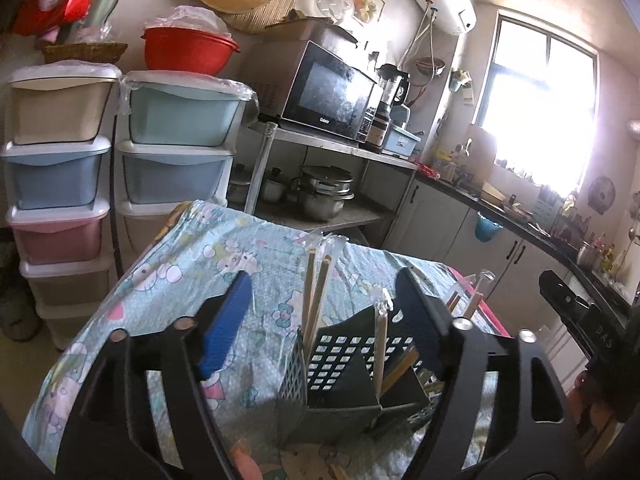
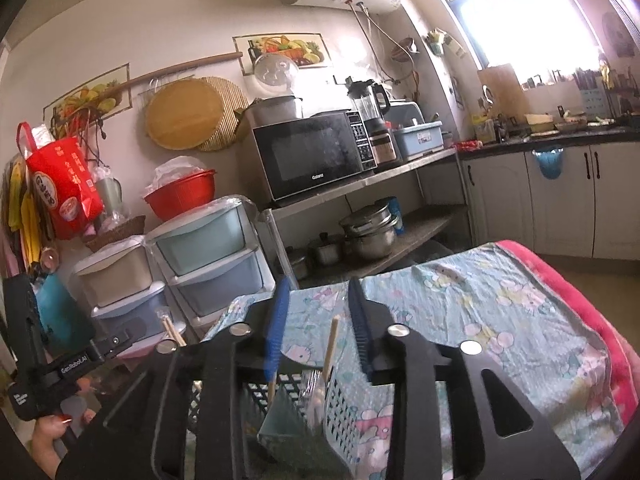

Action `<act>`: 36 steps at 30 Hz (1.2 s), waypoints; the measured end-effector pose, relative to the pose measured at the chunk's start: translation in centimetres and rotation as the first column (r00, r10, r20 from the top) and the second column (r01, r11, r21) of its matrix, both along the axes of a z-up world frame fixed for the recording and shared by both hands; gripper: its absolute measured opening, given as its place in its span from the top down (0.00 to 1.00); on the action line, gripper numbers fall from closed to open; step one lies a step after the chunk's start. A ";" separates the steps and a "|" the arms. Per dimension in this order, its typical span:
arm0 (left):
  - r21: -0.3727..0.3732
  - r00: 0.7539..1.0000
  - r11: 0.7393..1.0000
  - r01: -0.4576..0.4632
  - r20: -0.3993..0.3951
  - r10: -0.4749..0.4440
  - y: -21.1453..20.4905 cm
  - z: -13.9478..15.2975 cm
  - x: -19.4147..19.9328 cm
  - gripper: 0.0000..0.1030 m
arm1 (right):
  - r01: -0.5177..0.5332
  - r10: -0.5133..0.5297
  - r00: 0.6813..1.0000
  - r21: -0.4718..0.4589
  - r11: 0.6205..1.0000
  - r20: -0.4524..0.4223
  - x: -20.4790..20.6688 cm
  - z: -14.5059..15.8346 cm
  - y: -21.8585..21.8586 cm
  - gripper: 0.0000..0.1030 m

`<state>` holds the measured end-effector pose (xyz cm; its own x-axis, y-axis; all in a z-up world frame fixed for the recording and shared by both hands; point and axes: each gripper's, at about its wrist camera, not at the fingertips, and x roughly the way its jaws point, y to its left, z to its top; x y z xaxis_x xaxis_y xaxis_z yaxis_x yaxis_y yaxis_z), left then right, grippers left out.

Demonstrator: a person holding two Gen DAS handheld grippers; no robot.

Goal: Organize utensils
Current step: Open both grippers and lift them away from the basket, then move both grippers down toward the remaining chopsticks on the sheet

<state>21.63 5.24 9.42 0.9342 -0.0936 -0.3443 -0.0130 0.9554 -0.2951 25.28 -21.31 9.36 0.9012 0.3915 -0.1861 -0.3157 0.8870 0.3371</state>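
A dark slotted utensil caddy (image 1: 340, 364) stands on the table under a cartoon-print cloth (image 1: 192, 264). Wrapped wooden chopsticks (image 1: 316, 292) stand in it. My left gripper (image 1: 328, 296) is open, with its fingers either side of the caddy and empty. In the right wrist view the caddy (image 2: 336, 412) is below my right gripper (image 2: 320, 312). That gripper is open and empty, and a single chopstick (image 2: 331, 346) rises between its fingers. The other gripper shows at each view's edge.
Stacked pastel drawers (image 1: 60, 152) and a red bowl (image 1: 188, 50) stand at the left. A microwave (image 2: 316, 156) sits on a metal shelf with pots (image 2: 368, 232) beneath. A red blanket edge (image 2: 580, 304) borders the table on the right. White cabinets (image 2: 560, 200) are beyond.
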 end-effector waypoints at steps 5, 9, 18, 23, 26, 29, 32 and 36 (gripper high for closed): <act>-0.011 1.000 1.000 -0.004 -0.005 0.004 0.2 -0.2 -0.6 0.20 | -0.010 0.010 1.000 -0.002 1.000 -0.002 -0.9 0.1 0.0 0.66; -0.022 1.000 1.000 0.001 -0.008 -0.001 0.4 -0.3 -1.2 0.11 | -0.022 0.022 1.000 0.000 1.000 -0.012 -1.6 0.2 0.0 0.60; -0.035 1.000 0.999 0.011 -0.010 -0.012 0.4 -0.5 -2.6 0.11 | -0.039 0.039 0.999 -0.015 0.999 -0.011 -3.7 0.9 -0.3 0.54; -0.031 1.000 0.999 0.009 -0.023 -0.009 0.4 -0.8 -3.4 0.11 | -0.051 0.050 0.998 -0.015 0.999 -0.035 -4.6 0.7 -0.8 0.54; -0.025 0.999 1.000 0.007 -0.036 -0.008 0.3 -1.3 -4.0 0.10 | -0.056 0.055 0.998 -0.018 0.998 -0.044 -5.2 0.5 -1.0 0.54; -0.028 0.999 1.000 0.006 -0.052 -0.008 0.5 -1.8 -4.3 0.11 | -0.061 0.060 0.997 -0.022 0.998 -0.053 -5.7 0.3 -1.1 0.54; -0.025 0.998 1.000 0.004 -0.063 -0.006 0.5 -2.2 -4.7 0.10 | -0.067 0.066 0.996 -0.023 0.997 -0.062 -6.2 0.0 -1.2 0.54; -0.029 0.997 1.000 0.004 -0.077 -0.006 0.7 -2.7 -5.2 0.10 | -0.077 0.075 0.994 -0.027 0.997 -0.075 -6.8 -0.3 -1.2 0.54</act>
<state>16.39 5.93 6.72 0.9043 -0.1091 -0.4126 -0.0320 0.9467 -0.3205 18.50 -22.53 9.03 0.8526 0.4512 -0.2636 -0.3575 0.8715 0.3356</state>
